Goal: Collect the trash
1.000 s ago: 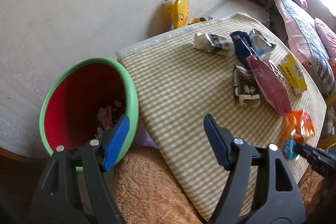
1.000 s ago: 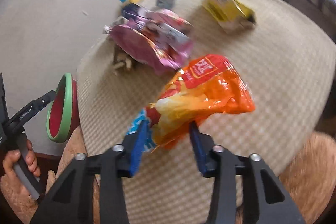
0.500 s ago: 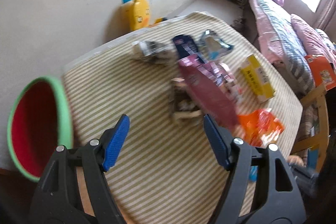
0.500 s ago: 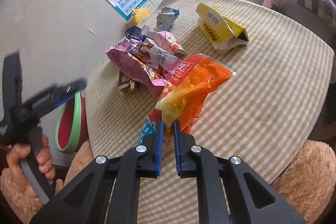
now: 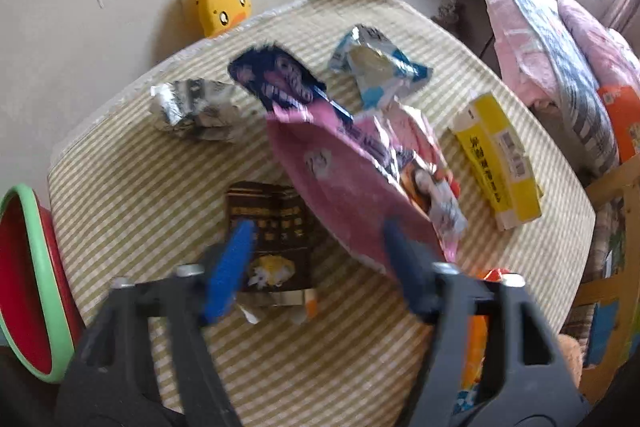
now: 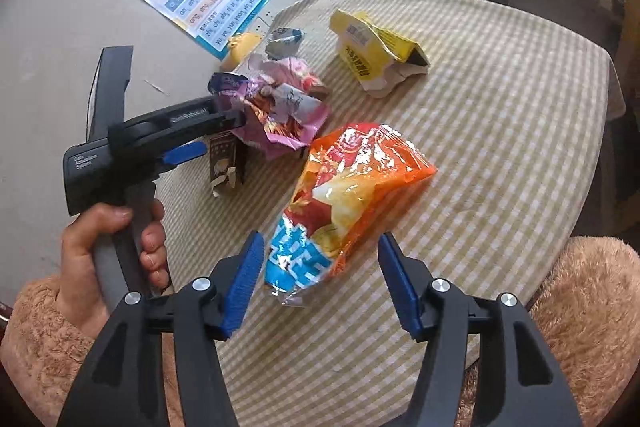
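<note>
While right gripper (image 6: 320,279) jaws have just opened, orange bag (image 6: 352,195) lies free between them on table (image 6: 500,131). Left gripper (image 5: 316,267) jaws, just closing but apart, hover over brown pack (image 5: 272,227); bin (image 5: 28,287) far left.
</note>
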